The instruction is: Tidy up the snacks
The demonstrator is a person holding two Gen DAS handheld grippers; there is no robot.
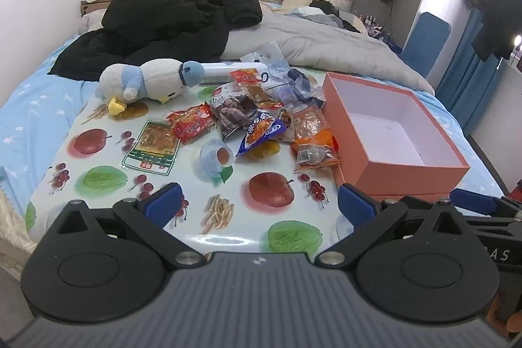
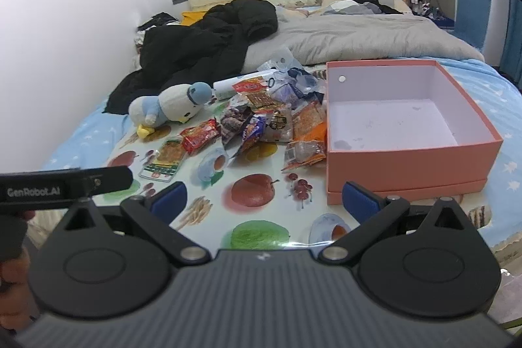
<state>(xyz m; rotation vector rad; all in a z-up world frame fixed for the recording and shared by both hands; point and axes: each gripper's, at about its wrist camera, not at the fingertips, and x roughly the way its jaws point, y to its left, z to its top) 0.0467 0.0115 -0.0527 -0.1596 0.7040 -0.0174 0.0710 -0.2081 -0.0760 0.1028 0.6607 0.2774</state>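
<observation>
Right gripper (image 2: 262,201) jaws wide apart, nothing between. Snack packets (image 2: 261,123) heaped left of empty pink box (image 2: 407,165); plush penguin (image 2: 169,108) further left.

Plush penguin (image 1: 148,80) beside black jacket (image 1: 169,22) — grey duvet (image 1: 326,44) behind.

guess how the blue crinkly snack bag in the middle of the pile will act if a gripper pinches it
The blue crinkly snack bag looks puffed and thin-walled, so it would probably crumple and feel light. Its glossy film may slip between the pads. It leans on neighbouring packets, so lifting it could nudge them.
</observation>
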